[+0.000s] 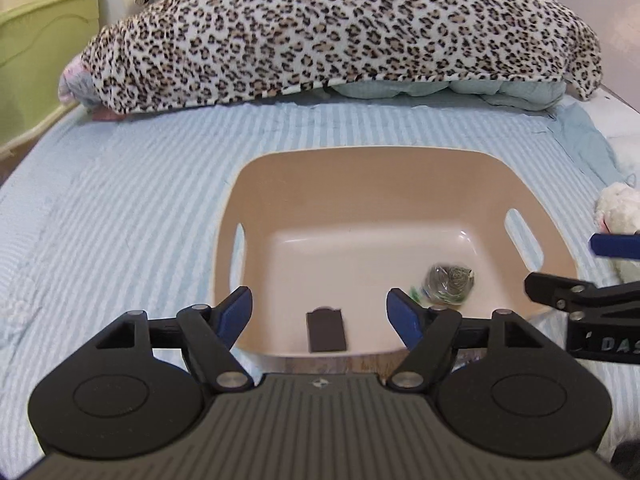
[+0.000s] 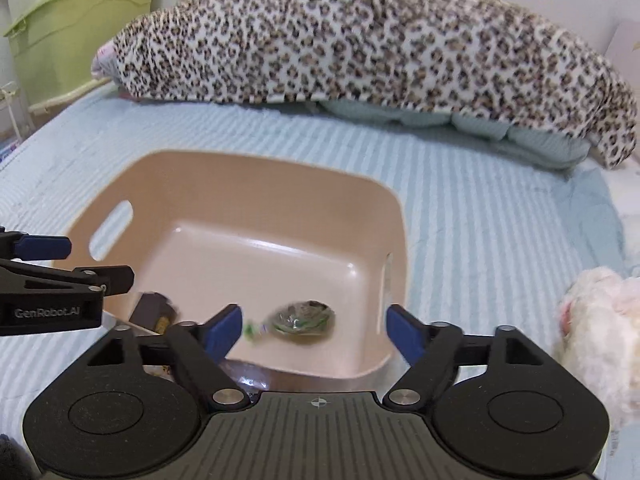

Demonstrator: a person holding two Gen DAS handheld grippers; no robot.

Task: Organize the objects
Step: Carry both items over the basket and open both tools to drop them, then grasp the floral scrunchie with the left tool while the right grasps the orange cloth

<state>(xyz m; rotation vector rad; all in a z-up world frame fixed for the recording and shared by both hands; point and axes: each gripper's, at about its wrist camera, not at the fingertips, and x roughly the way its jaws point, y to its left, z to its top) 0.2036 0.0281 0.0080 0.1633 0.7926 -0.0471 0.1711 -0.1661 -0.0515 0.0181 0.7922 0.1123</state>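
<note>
A beige plastic basket (image 1: 400, 176) with slot handles stands on the striped bed; it also shows in the right wrist view (image 2: 256, 176). Inside lie a small dark rectangular object (image 1: 326, 330), also in the right wrist view (image 2: 154, 306), and a blurred clear-wrapped greenish item (image 1: 448, 284), also in the right wrist view (image 2: 302, 318). My left gripper (image 1: 320, 316) is open and empty over the basket's near edge. My right gripper (image 2: 314, 330) is open and empty above the wrapped item. A white plush toy (image 2: 600, 320) lies on the bed right of the basket.
A leopard-print blanket (image 1: 340, 28) covers pillows at the head of the bed. A green plastic bin (image 1: 40, 48) stands at the far left beside the bed. The light blue striped bedspread (image 1: 120, 208) surrounds the basket.
</note>
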